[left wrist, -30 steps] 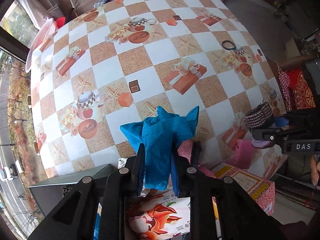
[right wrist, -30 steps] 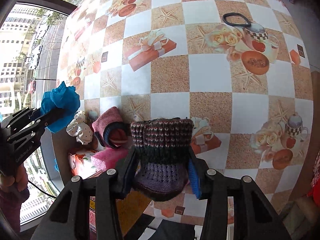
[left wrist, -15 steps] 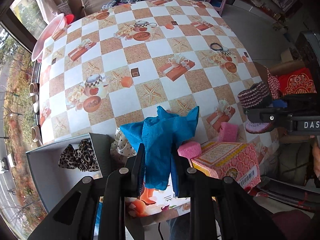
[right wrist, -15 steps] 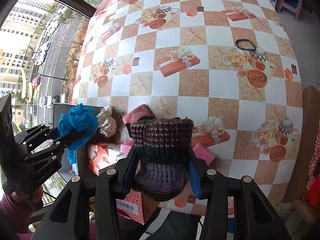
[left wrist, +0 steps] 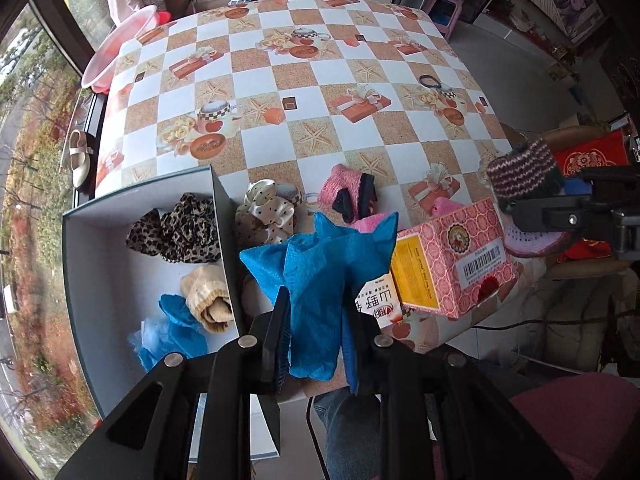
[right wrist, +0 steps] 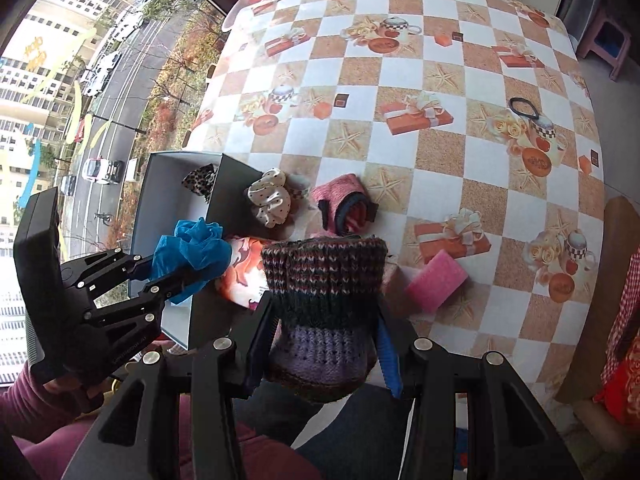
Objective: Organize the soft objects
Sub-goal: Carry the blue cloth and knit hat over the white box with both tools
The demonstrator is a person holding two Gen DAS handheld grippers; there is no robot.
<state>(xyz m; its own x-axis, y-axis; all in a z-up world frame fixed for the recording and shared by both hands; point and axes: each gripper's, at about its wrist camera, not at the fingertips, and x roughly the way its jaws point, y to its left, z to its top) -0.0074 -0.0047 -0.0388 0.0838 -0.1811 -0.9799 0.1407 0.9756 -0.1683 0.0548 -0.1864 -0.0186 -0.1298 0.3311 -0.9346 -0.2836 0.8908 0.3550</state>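
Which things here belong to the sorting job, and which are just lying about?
Job:
- crumpled blue cloth in left gripper
- striped knitted sock in right gripper
- open grey box
- polka-dot satin scrunchie
- pink rolled sock
- pink sponge

Lying about:
- pink cardboard carton
- black hair tie
- pink basin

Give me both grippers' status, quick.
Left gripper: closed on the blue cloth.
Right gripper: closed on the striped knit piece.

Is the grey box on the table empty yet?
No. The grey box is open-topped and holds a leopard scrunchie, a beige sock and blue cloth.
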